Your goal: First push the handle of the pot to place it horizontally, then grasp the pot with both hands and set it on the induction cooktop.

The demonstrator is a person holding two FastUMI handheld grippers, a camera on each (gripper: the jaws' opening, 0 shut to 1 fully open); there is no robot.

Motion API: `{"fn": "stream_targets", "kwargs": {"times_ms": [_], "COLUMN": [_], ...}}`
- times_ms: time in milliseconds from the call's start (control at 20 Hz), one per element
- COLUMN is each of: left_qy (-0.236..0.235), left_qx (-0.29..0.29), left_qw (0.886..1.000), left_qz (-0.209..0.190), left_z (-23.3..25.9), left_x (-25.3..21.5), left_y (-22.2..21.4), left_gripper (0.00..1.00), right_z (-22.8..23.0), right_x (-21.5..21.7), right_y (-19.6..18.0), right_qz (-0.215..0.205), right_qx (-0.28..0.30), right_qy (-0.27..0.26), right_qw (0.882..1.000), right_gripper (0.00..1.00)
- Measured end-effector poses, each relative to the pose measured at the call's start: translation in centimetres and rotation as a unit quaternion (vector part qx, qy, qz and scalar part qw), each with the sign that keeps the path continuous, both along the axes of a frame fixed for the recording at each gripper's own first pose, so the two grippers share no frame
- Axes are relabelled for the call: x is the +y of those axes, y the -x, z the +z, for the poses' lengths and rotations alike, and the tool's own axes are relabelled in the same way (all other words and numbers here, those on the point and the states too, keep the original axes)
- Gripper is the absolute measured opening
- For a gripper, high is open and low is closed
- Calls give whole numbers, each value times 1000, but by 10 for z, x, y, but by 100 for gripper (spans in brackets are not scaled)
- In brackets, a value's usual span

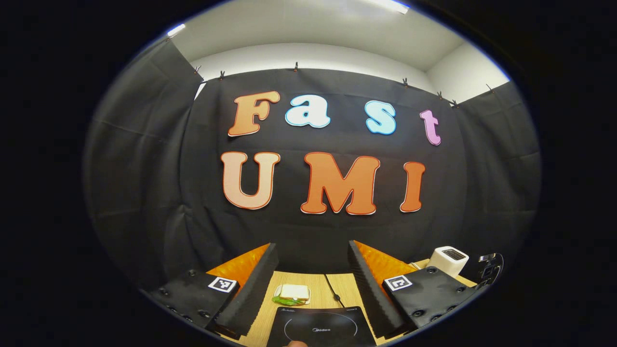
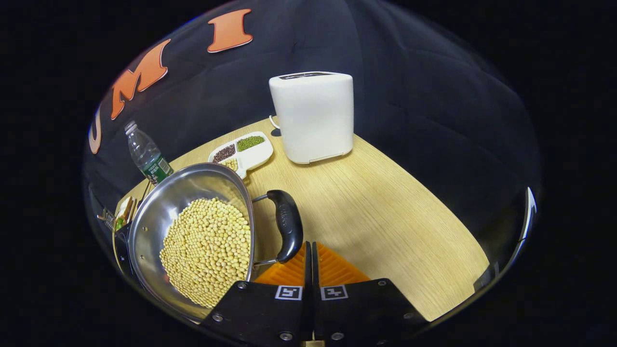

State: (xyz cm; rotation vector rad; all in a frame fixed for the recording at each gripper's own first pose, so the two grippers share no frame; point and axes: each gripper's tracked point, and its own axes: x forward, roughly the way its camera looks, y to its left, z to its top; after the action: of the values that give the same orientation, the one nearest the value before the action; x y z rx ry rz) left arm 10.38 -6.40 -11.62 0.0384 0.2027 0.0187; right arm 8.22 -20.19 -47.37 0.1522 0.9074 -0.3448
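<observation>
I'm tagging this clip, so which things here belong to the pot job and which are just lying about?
Job: pot of beans, its handle, induction cooktop, left tongs, right tongs.
Lying about: toaster, water bottle, divided dish, sandwich.

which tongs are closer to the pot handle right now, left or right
Right. The right tongs, fingers together, sit right by the pot's black handle. The left tongs are open above the induction cooktop, away from it.

We lose the near part of the induction cooktop (image 1: 320,327) at the left gripper view's bottom edge. In the right gripper view, the pot (image 2: 193,231) hides things at far left, and its near rim is cut off by the right gripper (image 2: 311,250).
</observation>
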Motion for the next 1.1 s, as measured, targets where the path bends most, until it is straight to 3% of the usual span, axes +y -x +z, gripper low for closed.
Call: {"fn": "stream_targets", "kwargs": {"times_ms": [250,350,550,700,800,900,1000,1050,1100], "left_qy": [-2,6,29,40,56,63,58,56,53], "left_qx": [31,51,85,115,137,156,176,186,196], "left_qw": [999,999,995,991,987,983,978,976,973], "left_qz": [-7,-12,-32,-48,-59,-76,-93,-101,-109], "left_z": [-39,-62,-108,-150,-180,-207,-237,-250,-264], "left_x": [-16,-29,-60,-87,-109,-135,-157,-168,-178], "left_y": [-11,-18,-29,-32,-31,-28,-24,-22,-20], "left_gripper": [93,97,96,93,96,96,96,96,96], "right_z": [-1,2,25,47,58,67,75,79,82], "right_x": [1,0,-11,-19,-24,-24,-19,-17,-12], "right_y": [-5,-4,7,17,21,21,15,12,7], "right_qz": [3,6,18,12,14,22,33,40,48], "right_qx": [0,-2,-22,-41,-51,-62,-77,-84,-89], "right_qy": [-3,2,33,29,30,32,34,34,33], "right_qw": [1000,1000,999,999,998,997,996,995,994], "right_gripper": [0,0,0,0,2,8,25,40,41]}}
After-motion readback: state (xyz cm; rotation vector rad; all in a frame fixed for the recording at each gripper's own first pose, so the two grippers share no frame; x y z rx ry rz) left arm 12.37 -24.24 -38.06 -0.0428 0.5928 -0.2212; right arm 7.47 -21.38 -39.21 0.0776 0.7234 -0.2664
